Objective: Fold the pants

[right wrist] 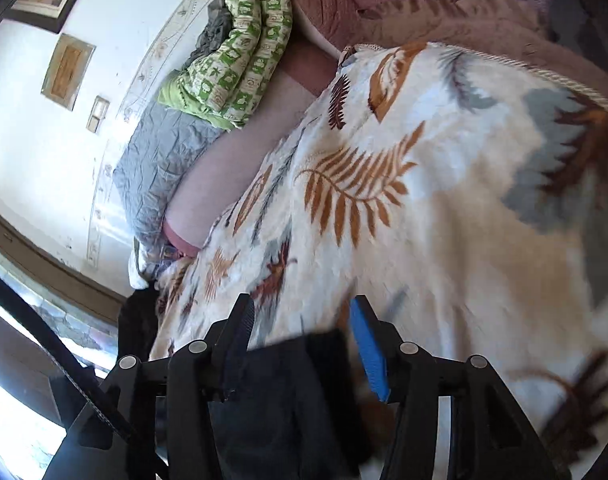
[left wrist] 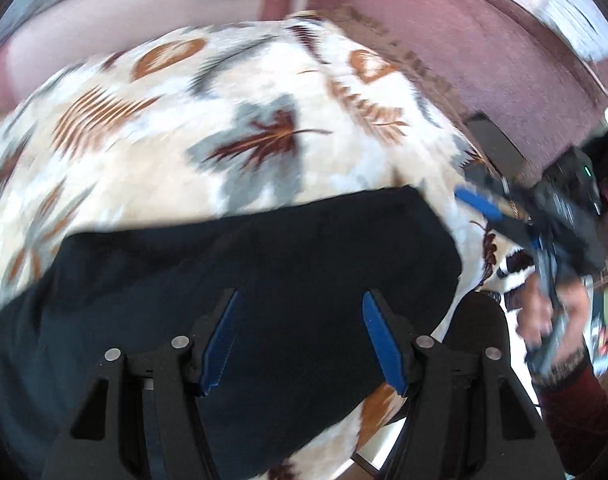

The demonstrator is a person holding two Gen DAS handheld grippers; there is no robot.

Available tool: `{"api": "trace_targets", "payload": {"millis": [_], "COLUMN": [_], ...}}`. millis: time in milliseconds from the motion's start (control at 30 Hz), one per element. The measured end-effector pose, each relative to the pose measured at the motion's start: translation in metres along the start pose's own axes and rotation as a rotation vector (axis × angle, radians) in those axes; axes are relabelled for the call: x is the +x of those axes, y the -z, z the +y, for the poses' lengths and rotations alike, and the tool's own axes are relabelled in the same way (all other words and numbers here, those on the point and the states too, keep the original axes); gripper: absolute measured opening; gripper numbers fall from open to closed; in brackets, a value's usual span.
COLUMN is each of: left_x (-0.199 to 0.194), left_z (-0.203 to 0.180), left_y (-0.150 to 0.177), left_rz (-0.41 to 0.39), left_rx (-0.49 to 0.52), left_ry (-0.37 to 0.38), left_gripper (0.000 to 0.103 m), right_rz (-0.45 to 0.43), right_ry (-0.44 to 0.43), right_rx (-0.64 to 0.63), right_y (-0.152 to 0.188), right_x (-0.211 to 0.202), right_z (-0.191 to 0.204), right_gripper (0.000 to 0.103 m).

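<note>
The black pants (left wrist: 244, 280) lie flat on a white blanket with a leaf print (left wrist: 232, 120). My left gripper (left wrist: 300, 300) is open just above the pants, its blue pads wide apart and holding nothing. My right gripper (left wrist: 476, 196) shows blurred at the right of the left wrist view, past the pants' far corner. In the right wrist view the right gripper (right wrist: 300, 308) is open over the blanket (right wrist: 424, 200). A fold of the black pants (right wrist: 288, 392) lies between its fingers near their base; whether it is gripped I cannot tell.
A pink sofa back (left wrist: 444, 28) rises behind the blanket. A green patterned quilt (right wrist: 240, 48) and a grey cover (right wrist: 164, 168) lie at the far end. A white wall with frames (right wrist: 68, 68) stands beyond. The person's hand and red sleeve (left wrist: 564, 360) are at the right.
</note>
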State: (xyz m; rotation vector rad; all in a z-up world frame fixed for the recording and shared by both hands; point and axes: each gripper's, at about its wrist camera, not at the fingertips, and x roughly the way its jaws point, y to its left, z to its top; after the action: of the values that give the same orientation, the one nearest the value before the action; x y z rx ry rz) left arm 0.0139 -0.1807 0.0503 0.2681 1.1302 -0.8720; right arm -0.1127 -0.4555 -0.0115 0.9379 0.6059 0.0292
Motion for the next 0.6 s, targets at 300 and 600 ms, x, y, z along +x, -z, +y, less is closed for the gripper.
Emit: {"api": "trace_targets", "payload": {"millis": [300, 600], "left_x": [0.076, 0.127], "left_z": [-0.062, -0.086], "left_y": [-0.068, -0.091], "left_rz": [0.113, 0.177], "left_rx": [0.204, 0.343], "left_ry": [0.068, 0.054], "left_gripper": [0.062, 0.066], "right_rz": [0.208, 0.259], "right_ry": [0.043, 0.043], "right_rx": [-0.068, -0.102], "right_y": [0.074, 0.084], "right_x": [-0.029, 0.011], "right_z": [-0.003, 0.007], "right_gripper": [0.06, 0.061]}}
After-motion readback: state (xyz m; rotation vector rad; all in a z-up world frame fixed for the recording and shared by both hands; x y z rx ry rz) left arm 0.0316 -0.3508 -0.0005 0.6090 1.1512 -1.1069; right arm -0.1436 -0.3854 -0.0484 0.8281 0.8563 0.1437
